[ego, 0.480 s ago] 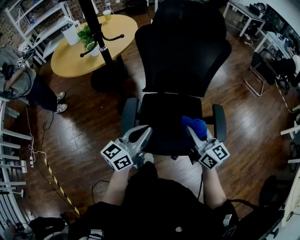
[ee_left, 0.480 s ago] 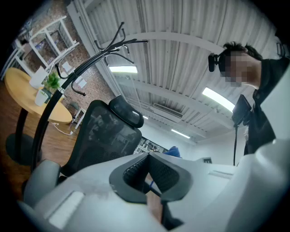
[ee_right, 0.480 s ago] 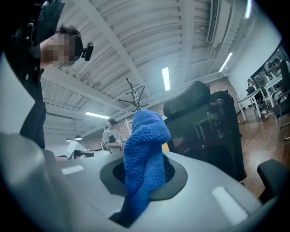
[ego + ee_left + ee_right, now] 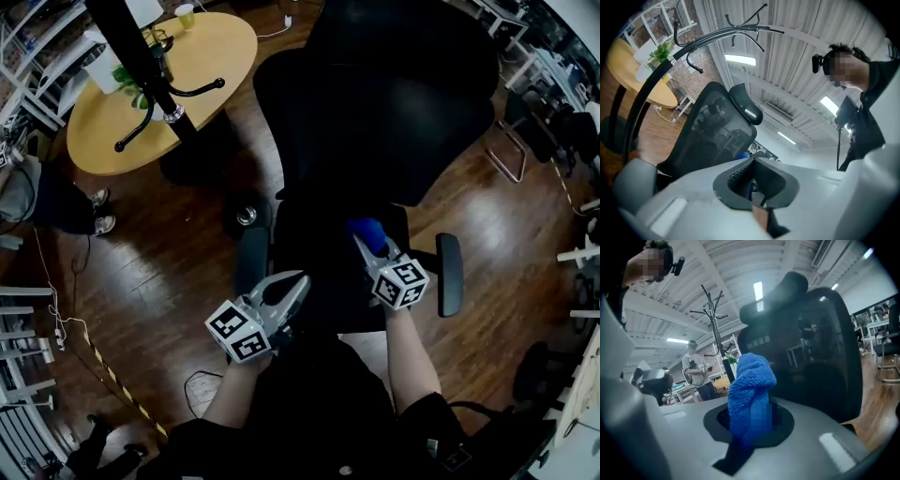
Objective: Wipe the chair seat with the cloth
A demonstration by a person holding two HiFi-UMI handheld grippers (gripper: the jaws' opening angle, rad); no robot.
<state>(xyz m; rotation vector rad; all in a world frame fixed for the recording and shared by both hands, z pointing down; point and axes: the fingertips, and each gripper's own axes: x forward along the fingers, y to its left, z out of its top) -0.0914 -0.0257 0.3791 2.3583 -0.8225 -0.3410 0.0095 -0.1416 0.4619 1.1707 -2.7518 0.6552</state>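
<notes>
The right claw (image 4: pixel 364 244) is clamped on the blue cloth (image 4: pixel 367 231), which bunches up past its tips over the back part of the black chair seat (image 4: pixel 314 248), close to the backrest (image 4: pixel 375 103). Whether the cloth presses on the seat cannot be told. The left claw (image 4: pixel 288 283) hangs at the seat's front edge, jaws apart and empty. No wiped patch shows, so I judge most of the seat is left to do

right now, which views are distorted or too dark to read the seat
Head view: fisheye bends the room's edges, black seat nearly featureless; left gripper view: ceiling lights blown out, corners vignetted; right gripper view: cloth sharp, surroundings dim.
</notes>
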